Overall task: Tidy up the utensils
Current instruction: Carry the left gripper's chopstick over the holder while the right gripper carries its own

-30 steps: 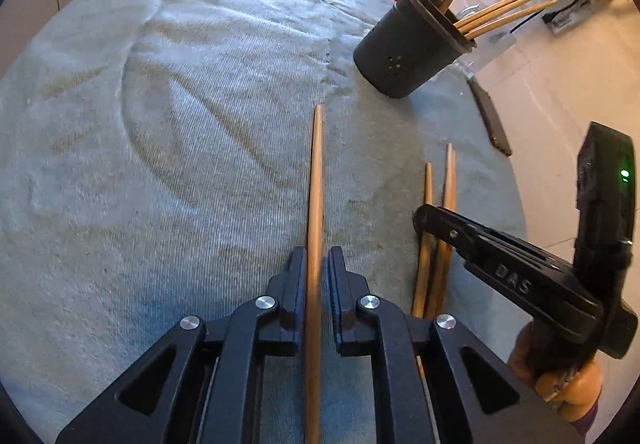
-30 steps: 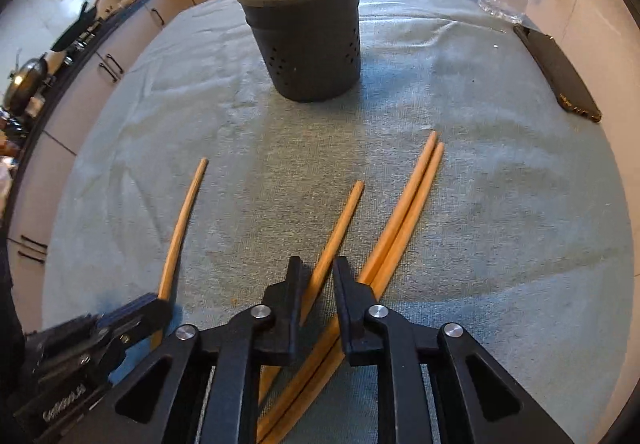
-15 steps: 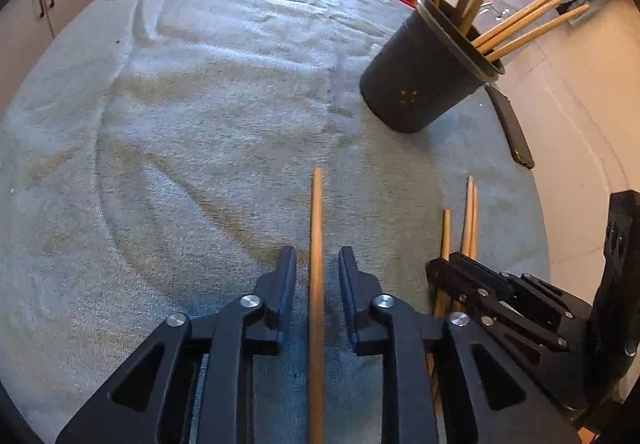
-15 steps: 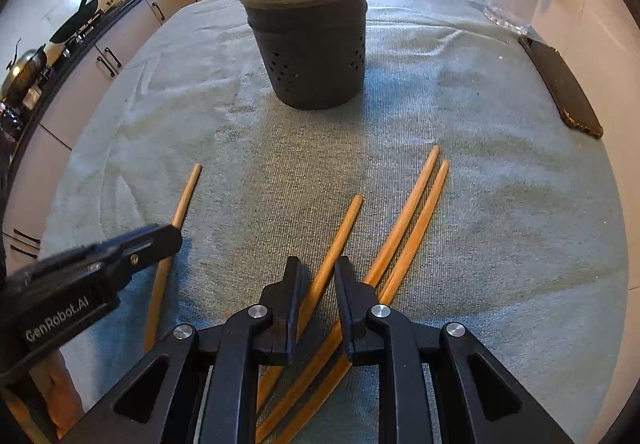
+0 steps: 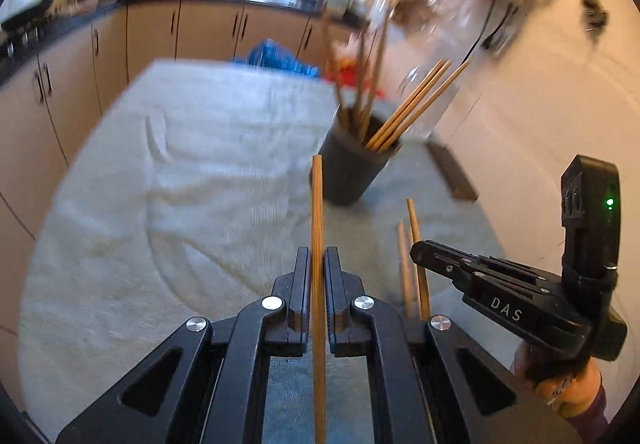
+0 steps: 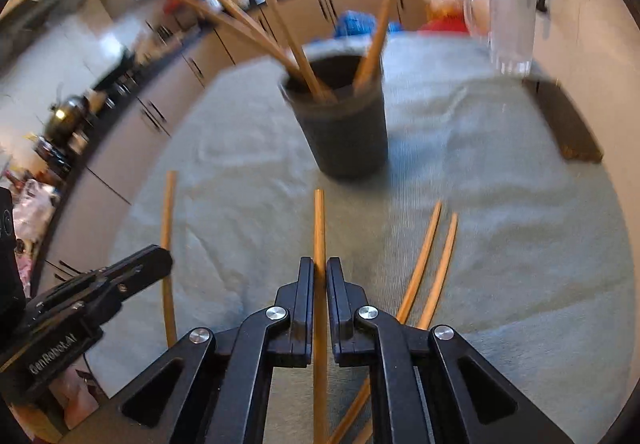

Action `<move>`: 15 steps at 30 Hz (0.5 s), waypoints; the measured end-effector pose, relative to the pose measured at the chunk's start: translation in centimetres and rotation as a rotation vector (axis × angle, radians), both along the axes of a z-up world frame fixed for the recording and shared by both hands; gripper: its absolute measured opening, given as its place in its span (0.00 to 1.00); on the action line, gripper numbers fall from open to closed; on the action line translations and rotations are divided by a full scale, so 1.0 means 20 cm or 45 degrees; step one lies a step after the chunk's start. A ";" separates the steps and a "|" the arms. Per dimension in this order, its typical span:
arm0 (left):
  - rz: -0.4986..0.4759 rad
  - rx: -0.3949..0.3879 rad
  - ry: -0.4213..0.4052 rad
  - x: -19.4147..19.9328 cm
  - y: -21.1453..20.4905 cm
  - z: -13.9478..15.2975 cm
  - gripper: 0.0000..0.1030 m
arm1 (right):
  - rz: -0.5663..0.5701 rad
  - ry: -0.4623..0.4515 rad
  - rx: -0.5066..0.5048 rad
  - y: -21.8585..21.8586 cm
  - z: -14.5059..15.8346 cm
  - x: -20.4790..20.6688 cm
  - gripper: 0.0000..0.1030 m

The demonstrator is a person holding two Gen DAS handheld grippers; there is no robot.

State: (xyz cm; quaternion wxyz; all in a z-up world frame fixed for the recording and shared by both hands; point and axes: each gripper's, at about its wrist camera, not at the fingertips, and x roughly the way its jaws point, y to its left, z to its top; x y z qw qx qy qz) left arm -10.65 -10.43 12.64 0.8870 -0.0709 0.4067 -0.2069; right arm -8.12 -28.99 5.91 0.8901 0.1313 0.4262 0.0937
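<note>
Now, left gripper (image 5: 317,264): clenched on a wooden chopstick (image 5: 317,212) that runs straight out between its jaws; the jaws have just been closing on it.
Right gripper (image 6: 319,272): likewise clamped on a second chopstick (image 6: 319,228), its tip pointing toward the holder; its jaws too have just closed.
Loose pair (image 6: 434,252): two chopsticks lying side by side on the cloth, just right of the right gripper.
Holder (image 6: 344,132): dark cup standing upright near the far right part of the desk, several chopsticks leaning out of it.
Desk (image 5: 180,172): covered with a pale grey towel, creased in places.
Dark flat object (image 6: 568,124): at the desk's right edge.
Room: kitchen with beige cabinets (image 5: 200,28) and a bright window; the background is blurred.
</note>
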 end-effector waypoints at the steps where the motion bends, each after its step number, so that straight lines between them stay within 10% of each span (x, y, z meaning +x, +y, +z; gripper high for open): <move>1: 0.000 0.000 -0.038 -0.03 0.00 0.04 0.06 | -0.001 -0.027 0.001 0.00 0.03 -0.03 0.07; 15: -0.061 0.117 -0.340 -0.42 0.00 0.25 0.06 | -0.004 -0.310 -0.011 -0.04 0.33 -0.49 0.07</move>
